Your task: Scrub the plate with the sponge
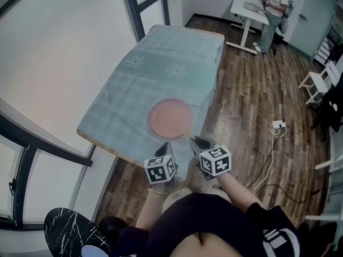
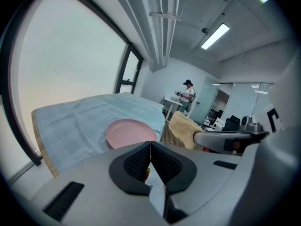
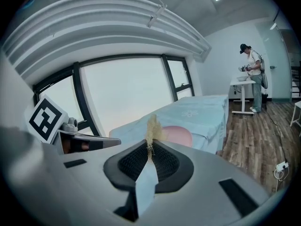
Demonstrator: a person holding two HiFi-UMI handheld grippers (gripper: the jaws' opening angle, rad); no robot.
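A pink plate (image 1: 169,118) lies on the table's light blue cloth (image 1: 161,68), close to the near edge. Both grippers hover side by side just short of that edge, below the plate in the head view. My left gripper (image 1: 165,149) is shut with nothing in it; in its own view the jaws (image 2: 150,145) meet in front of the plate (image 2: 129,132). My right gripper (image 1: 201,142) is shut on a tan, fuzzy sponge (image 3: 153,127), seen edge-on sticking up from the pads, with the plate (image 3: 178,134) behind it. The left gripper view shows the sponge (image 2: 184,128) broadside.
The table stands against a large window (image 1: 59,63). To its right is wooden floor with a power strip and cable (image 1: 277,126). A person (image 1: 276,7) stands at a white desk (image 1: 247,10) far back right. White furniture (image 1: 321,79) lines the right edge.
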